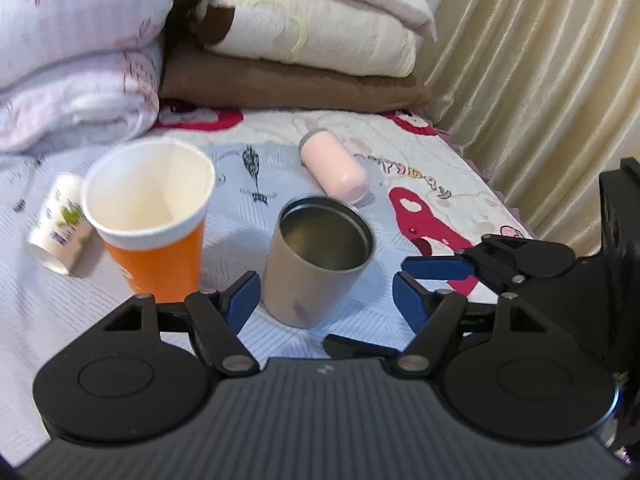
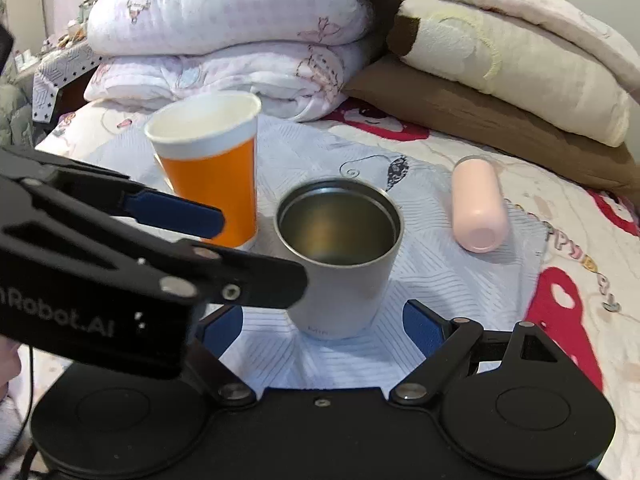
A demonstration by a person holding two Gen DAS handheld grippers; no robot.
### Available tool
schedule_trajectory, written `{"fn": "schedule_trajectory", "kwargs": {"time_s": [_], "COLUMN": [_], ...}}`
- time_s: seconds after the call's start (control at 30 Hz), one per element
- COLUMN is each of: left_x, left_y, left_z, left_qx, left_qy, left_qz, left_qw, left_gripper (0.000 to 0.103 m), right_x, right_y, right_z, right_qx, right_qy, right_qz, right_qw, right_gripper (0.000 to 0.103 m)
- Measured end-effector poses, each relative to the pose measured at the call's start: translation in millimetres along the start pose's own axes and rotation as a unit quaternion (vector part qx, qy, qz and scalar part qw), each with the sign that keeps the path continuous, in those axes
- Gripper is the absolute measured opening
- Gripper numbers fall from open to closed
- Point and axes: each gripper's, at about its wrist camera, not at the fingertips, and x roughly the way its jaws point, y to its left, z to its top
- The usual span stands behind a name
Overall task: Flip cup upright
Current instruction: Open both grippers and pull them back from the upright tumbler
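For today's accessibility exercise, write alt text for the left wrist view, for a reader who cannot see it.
A grey metal cup stands upright on a bed, between the open blue-padded fingers of the left gripper. An orange paper cup stands upright to its left, with a small white cup on its side beyond; a pink bottle lies behind, and the right gripper enters from the right.

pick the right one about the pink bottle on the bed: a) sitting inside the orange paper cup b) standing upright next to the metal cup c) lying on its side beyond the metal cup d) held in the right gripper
c: the pink bottle lies on its side on the bedspread, beyond the upright metal cup and apart from it, while neither open gripper holds anything.
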Motion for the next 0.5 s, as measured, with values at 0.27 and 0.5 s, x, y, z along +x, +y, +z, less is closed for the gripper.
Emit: {"fn": "schedule_trajectory", "kwargs": {"time_s": [0.27,0.5], "left_x": [-51.5,-102.6], "left_y": [-9.2,-3.0], "left_z": [7.4,-3.5], "left_qx": [0.017,0.012], "left_qy": [0.0,0.011], "left_qz": [0.037,0.069], "left_qw": [0.9992,0.9975], "left_gripper": [0.072,0.073], "right_x": [-52.2,-103.3], "right_y": [11.8,39.7], "right_z": [0.1,-4.0], "right_qx": [0.057,0.073], "right_qy": [-0.024,-0.066], "right_qz": [-0.037,-0.071], "right_qw": [0.997,0.993], "right_gripper": [0.09,0.09]}}
